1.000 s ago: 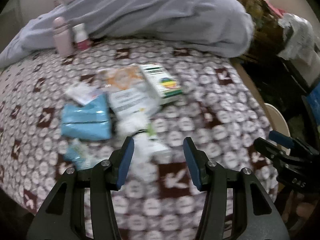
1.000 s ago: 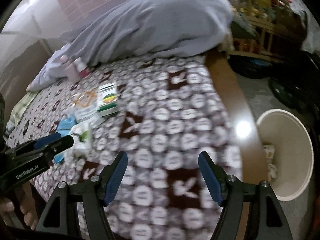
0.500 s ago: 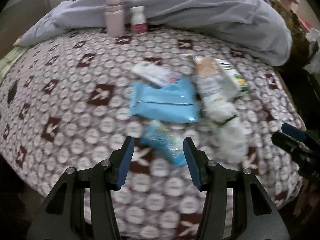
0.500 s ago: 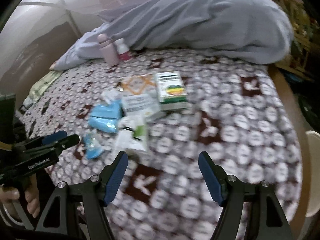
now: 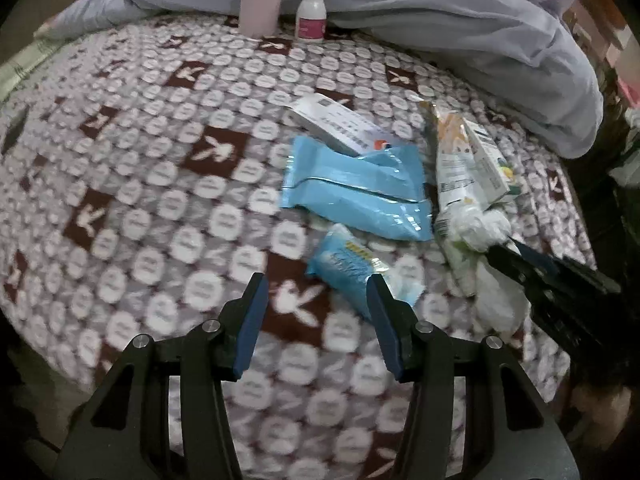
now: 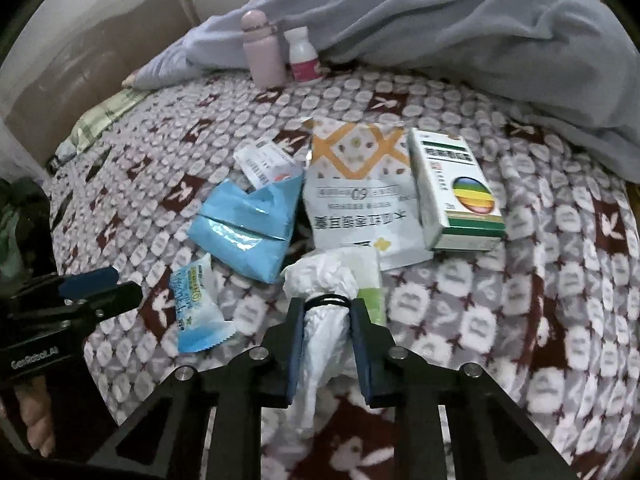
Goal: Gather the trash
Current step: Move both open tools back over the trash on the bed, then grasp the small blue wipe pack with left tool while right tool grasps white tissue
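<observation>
Trash lies in a heap on the patterned bed blanket [image 5: 160, 160]. My right gripper [image 6: 326, 312] is shut on a crumpled white tissue wad [image 6: 320, 276] bound with a black band; it also shows in the left wrist view [image 5: 480, 224]. My left gripper [image 5: 314, 300] is open and empty, just short of a small light-blue wrapper [image 5: 352, 268], which also shows in the right wrist view [image 6: 196, 300]. Beyond lie a large blue wrapper [image 5: 356, 188] [image 6: 248, 220], a white-and-orange pouch [image 6: 360, 184], a white-and-green box [image 6: 456, 188] and a small white carton [image 5: 336, 120].
A pink bottle [image 5: 262, 0] and a white pill bottle [image 5: 311, 12] stand at the back against a rumpled grey duvet [image 5: 480, 20]. The bed's right edge drops off past the box.
Both grippers moved left and closer to the trash heap. My right gripper went from open and empty to shut on the tissue wad. My left gripper stayed open.
</observation>
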The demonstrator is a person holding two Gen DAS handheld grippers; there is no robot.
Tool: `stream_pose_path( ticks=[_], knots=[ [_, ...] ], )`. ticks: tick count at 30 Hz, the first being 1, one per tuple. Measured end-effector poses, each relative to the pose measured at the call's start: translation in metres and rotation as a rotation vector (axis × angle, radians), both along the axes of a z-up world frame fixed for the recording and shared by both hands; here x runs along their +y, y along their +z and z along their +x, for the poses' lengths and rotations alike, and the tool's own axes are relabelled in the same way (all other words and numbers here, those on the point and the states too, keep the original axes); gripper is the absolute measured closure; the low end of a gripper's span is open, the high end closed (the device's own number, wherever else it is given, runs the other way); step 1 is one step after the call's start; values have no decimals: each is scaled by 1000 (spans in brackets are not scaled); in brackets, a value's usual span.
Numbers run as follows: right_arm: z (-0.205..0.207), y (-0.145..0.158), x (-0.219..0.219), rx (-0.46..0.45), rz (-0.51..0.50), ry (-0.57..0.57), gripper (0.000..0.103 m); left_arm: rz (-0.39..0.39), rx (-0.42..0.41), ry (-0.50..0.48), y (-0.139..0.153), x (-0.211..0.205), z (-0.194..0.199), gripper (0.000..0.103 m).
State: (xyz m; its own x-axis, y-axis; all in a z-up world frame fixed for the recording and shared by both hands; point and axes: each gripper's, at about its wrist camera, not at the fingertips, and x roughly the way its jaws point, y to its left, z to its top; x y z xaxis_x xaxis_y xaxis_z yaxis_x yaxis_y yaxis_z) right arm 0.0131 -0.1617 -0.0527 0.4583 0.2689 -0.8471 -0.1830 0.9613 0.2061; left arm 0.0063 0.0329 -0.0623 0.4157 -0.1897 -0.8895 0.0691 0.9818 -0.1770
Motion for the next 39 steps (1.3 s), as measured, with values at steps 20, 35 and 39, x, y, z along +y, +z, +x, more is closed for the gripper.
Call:
stream_pose_path(
  ticks=[20,35,39],
  knots=[
    [-48,31,-65,-53,61,-78,83,-86,59,-11,-32,-32,19,81],
    [-77,53,-101,-97,57,-152,83,-89,-72,-202,31,-98,-23,81],
    [-85,56,-115,-101,42,-176,83,-86,-80,-246,35,-122,-27,81]
  ],
)
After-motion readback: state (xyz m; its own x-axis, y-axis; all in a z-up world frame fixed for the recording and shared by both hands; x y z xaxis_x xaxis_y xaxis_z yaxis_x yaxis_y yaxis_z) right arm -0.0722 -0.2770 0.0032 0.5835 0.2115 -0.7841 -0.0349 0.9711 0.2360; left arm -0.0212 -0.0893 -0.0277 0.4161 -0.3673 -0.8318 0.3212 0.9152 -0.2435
